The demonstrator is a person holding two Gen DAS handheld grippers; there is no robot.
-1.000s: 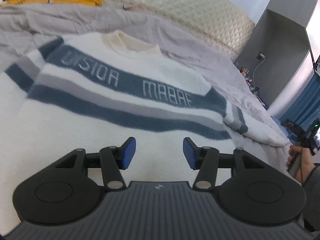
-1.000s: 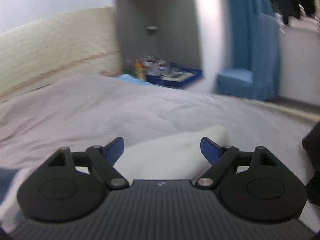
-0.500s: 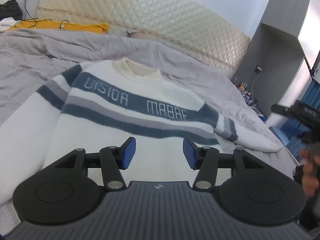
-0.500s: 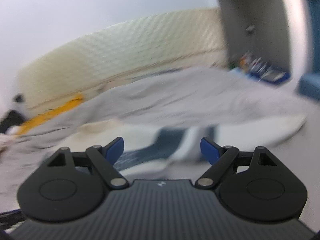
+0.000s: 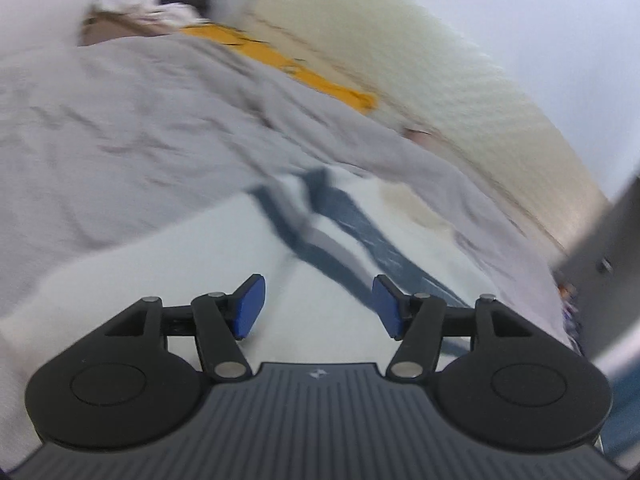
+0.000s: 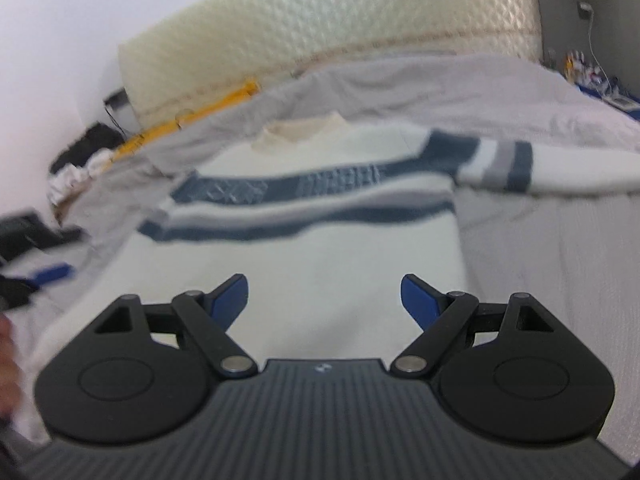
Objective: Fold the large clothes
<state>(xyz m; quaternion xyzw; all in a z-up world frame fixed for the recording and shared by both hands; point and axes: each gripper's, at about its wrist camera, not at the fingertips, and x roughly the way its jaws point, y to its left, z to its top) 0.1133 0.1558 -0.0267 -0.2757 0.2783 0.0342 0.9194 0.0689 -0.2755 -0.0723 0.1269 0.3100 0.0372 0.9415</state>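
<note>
A white sweater (image 6: 320,248) with dark blue and grey chest stripes lies flat on the grey bedsheet (image 6: 540,240), collar toward the headboard. Its right sleeve (image 6: 560,168) stretches out to the right. In the blurred left wrist view the sweater (image 5: 200,272) shows its left shoulder and striped sleeve. My left gripper (image 5: 318,308) hovers over the white cloth, its jaws opening, nothing between them. My right gripper (image 6: 324,296) stands wide open above the sweater's lower body, holding nothing.
A quilted cream headboard (image 6: 340,20) backs the bed. A yellow cloth (image 5: 280,60) lies along it, with dark and white clutter (image 5: 148,4) at the far left. A grey cabinet (image 5: 608,248) stands on the right. Small items (image 6: 588,72) sit beyond the bed.
Both grippers swung left: the right view turned from the bedside cabinet to the whole sweater, the left view rolled toward the sweater's left shoulder. The left jaws have widened.
</note>
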